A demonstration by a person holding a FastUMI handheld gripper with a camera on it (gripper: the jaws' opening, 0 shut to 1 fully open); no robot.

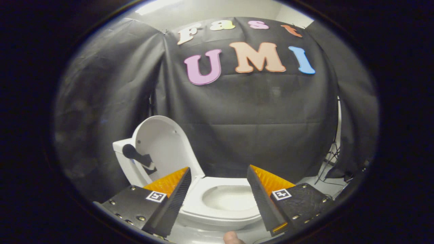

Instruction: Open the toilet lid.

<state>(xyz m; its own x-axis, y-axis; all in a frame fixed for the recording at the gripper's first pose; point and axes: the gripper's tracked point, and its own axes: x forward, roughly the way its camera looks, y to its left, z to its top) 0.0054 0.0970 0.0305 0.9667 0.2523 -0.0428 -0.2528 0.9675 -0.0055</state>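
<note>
Now my gripper point(218, 189) hangs released, fingers wide apart, above the white ceramic toilet bowl point(223, 203). Behind that bowl, the white plastic toilet lid point(162, 145) stands raised upright against the tank.

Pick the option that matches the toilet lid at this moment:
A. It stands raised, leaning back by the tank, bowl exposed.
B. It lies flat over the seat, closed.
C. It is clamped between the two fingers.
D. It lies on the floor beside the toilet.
A: the toilet lid stands up against the tank, the seat and bowl lie uncovered, and the gripper is open with nothing between its fingers.
</note>
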